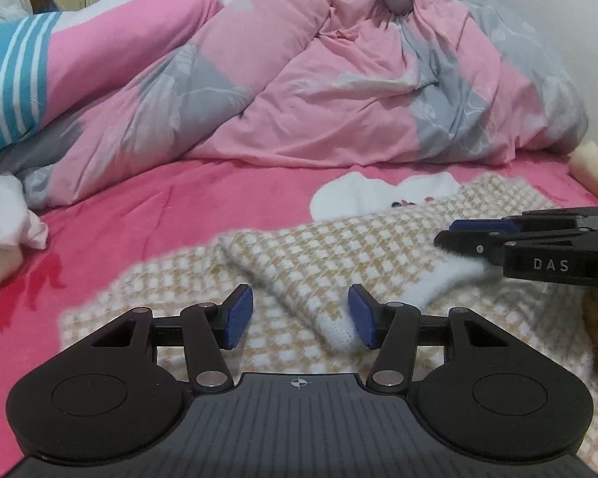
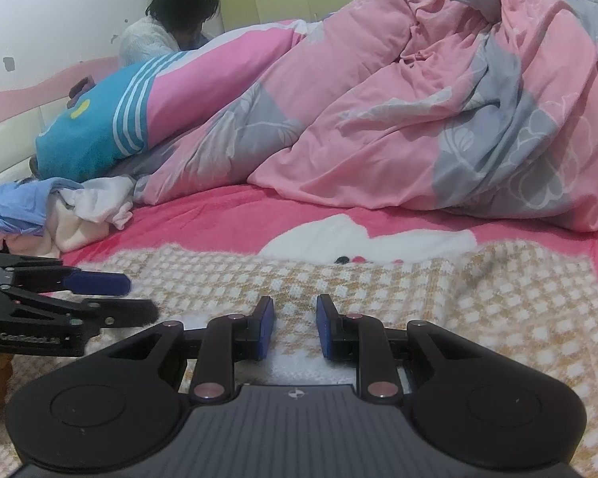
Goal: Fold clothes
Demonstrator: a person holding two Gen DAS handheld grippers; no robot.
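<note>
A beige-and-white checked sweater [image 1: 339,255] lies spread flat on the pink bed sheet [image 1: 139,207], one sleeve folded diagonally across its body. The left tongs [image 1: 301,316] hover low over that sleeve, jaws wide apart, gripping nothing. The right tongs [image 2: 295,328] sit low over the sweater, jaws parted by a narrow gap, with nothing between them. A pink-and-grey duvet [image 2: 418,111] is heaped behind. A pile of loose clothes [image 2: 59,215] sits at the sheet's left edge. A seated person [image 2: 167,28] is visible beyond.
</note>
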